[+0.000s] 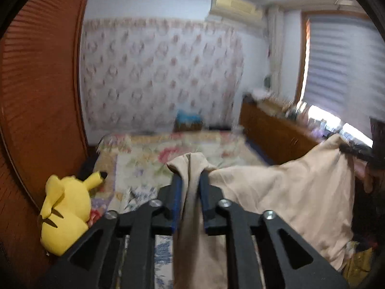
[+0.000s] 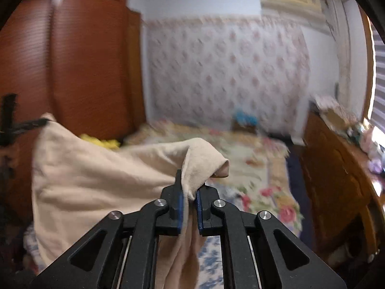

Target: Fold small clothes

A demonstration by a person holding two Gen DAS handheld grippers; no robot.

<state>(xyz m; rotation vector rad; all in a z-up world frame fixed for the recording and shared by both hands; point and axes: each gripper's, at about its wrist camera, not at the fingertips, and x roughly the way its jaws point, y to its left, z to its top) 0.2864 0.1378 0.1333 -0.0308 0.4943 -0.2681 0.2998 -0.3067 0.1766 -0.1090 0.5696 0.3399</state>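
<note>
While held off bed (image 1: pixel 149 159): 1 beige cloth (image 1: pixel 288 192), 2 grippers, left gripper (image 1: pixel 189 180) & right gripper (image 2: pixel 190 187), each clamped on a corner.

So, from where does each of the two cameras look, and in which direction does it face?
Left wrist: sits on the left gripper, faces along its fingers across the bed to the wallpapered wall; the gripper is shut on the beige cloth, yellow plush at left.
Right wrist: sits on the right gripper, faces the same wall; it pinches the beige cloth too.
Shared: cloth, bed, wardrobe, air conditioner; each shows the other gripper at the frame edge.
</note>
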